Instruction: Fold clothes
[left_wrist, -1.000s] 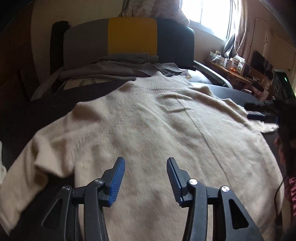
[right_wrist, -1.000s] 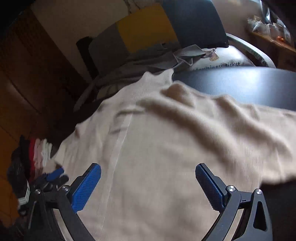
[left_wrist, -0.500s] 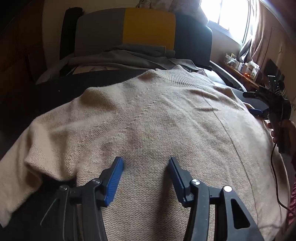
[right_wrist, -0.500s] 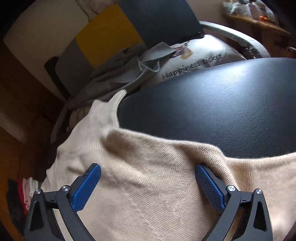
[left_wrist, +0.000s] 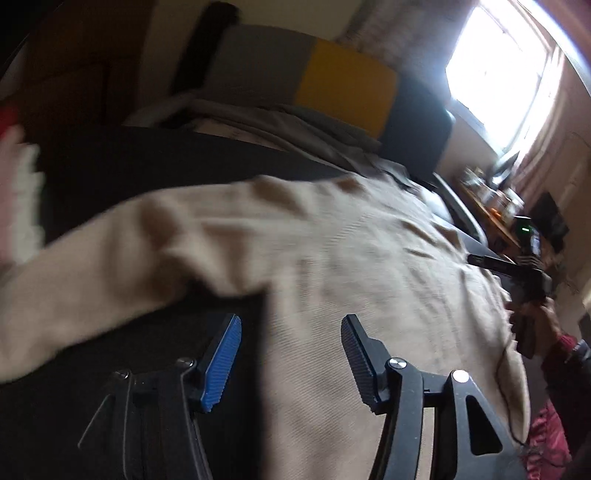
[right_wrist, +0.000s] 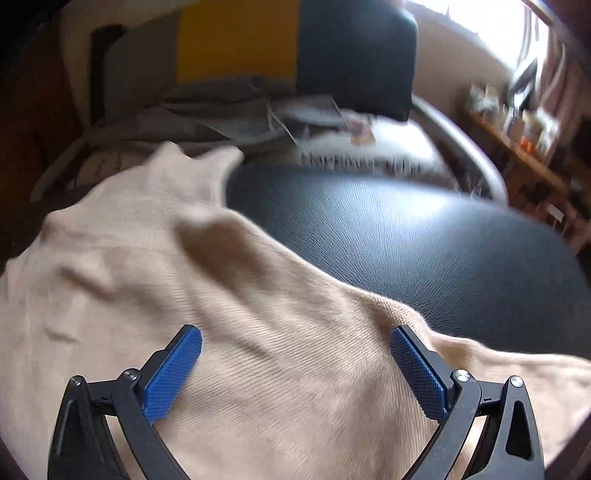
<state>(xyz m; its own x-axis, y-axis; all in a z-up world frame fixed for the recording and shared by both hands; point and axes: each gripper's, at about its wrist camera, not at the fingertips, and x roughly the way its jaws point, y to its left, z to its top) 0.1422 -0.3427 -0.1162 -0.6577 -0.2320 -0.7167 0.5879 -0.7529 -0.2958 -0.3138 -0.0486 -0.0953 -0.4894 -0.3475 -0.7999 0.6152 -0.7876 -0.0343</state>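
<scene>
A beige knit sweater (left_wrist: 351, 266) lies spread flat on a black leather surface (right_wrist: 424, 236); it also shows in the right wrist view (right_wrist: 258, 332). My left gripper (left_wrist: 291, 350) is open and empty, low over the sweater's left side edge below the left sleeve (left_wrist: 92, 280). My right gripper (right_wrist: 295, 369) is open wide and empty, over the sweater's right shoulder where the right sleeve (right_wrist: 517, 373) starts. The right gripper also shows in the left wrist view (left_wrist: 517, 273), at the sweater's far right edge.
A grey, yellow and dark blue chair back (left_wrist: 332, 85) stands behind the surface with grey clothes (right_wrist: 207, 110) and a white printed cushion (right_wrist: 388, 151) piled before it. A cluttered shelf (left_wrist: 491, 199) and a bright window (left_wrist: 495, 74) are at the right.
My left gripper has swung left, from over the sweater's body to its left side edge. My right gripper has turned slightly right along the shoulder. Both stay open.
</scene>
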